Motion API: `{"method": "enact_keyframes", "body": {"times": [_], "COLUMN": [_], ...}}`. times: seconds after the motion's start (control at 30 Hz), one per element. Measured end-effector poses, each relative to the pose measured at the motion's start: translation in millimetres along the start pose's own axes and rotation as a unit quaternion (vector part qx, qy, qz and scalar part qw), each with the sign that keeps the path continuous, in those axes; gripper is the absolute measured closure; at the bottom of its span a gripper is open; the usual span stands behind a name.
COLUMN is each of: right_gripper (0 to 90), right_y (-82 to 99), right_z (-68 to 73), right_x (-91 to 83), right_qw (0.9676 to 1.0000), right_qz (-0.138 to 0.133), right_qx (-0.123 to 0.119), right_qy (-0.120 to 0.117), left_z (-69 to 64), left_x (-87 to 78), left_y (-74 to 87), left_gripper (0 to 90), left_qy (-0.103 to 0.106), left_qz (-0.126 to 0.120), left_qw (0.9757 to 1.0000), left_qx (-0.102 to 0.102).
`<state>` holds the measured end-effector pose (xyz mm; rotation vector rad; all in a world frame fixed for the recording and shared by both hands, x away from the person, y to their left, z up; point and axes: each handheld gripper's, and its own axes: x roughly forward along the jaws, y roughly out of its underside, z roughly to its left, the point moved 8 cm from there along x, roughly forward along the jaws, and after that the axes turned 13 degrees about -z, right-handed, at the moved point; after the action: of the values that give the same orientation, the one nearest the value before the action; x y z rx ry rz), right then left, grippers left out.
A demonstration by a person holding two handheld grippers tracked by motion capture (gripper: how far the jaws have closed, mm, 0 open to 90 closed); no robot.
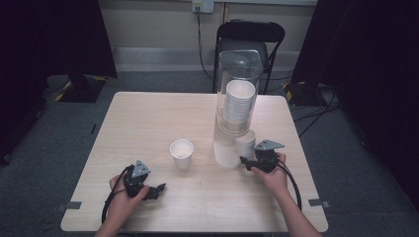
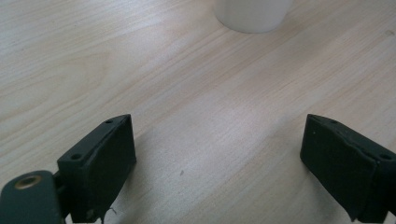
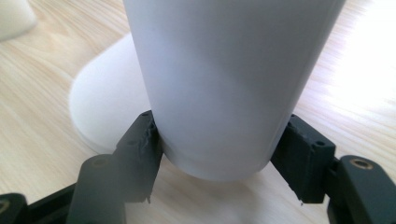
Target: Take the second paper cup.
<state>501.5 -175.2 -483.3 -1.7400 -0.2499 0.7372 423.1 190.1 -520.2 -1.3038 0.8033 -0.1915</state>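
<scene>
A clear tube dispenser (image 1: 237, 94) holding a stack of white paper cups stands on a white base (image 1: 225, 152) at the table's right middle. My right gripper (image 1: 246, 161) is shut on a white paper cup (image 1: 246, 142) just right of that base. In the right gripper view the jaws press both sides of the cup (image 3: 229, 70) near its bottom, with the base (image 3: 100, 107) behind it. Another white cup (image 1: 182, 152) stands upright mid-table. My left gripper (image 1: 159, 189) rests low near the front left, open, its jaws (image 2: 217, 149) wide apart over bare wood, that cup (image 2: 252, 14) ahead.
The light wooden table (image 1: 148, 118) has bare room on its left half and along the front edge. A black folding chair (image 1: 250, 33) stands behind the far edge. Cables lie on the grey floor at the right.
</scene>
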Motion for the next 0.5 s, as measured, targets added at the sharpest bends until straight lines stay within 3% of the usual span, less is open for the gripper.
{"method": "enact_keyframes", "body": {"times": [0.5], "right_gripper": [36.5], "right_y": [10.9], "right_z": [-22.4], "right_x": [-5.2], "right_qw": [0.9992], "right_qz": [0.016], "right_qx": [0.026], "right_qy": [0.028], "left_z": [-0.4], "left_x": [0.1], "left_y": [0.0], "left_gripper": [9.8], "left_qy": [0.001], "left_qz": [0.0], "left_qw": [1.0], "left_qx": [-0.002]}}
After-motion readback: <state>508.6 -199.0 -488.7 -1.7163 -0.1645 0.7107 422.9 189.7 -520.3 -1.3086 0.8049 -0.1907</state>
